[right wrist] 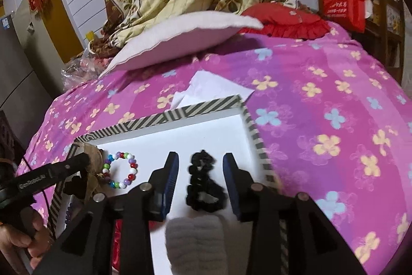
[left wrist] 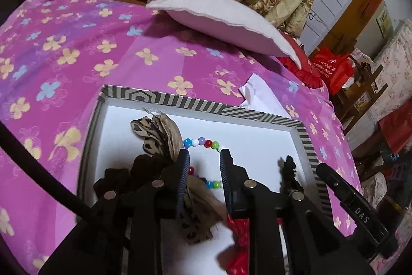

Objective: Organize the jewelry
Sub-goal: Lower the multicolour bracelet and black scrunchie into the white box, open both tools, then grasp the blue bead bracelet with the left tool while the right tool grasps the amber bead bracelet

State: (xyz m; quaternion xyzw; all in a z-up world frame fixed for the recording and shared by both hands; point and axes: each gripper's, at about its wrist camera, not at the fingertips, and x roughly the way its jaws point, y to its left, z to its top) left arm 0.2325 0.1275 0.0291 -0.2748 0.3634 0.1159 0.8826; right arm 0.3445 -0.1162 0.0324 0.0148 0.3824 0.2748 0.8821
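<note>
While both grippers hang over it, a striped-rim box [right wrist: 253, 132] with a white floor is seen on the floral bedspread [right wrist: 334, 99].

Glossy round beads of many colours form a bracelet [left wrist: 203, 143] lying between the slightly parted, empty jaws of the left gripper [left wrist: 204, 155]. A crinkled black scrunchie [right wrist: 203, 181] lies untouched between the wider-parted jaws of the right gripper [right wrist: 200, 157]. A leopard-print fabric piece [left wrist: 152, 133] is seen beside the beads.

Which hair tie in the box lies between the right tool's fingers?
The black scrunchie, alone on the white floor; the leopard-print and grey ones lie elsewhere.
</note>
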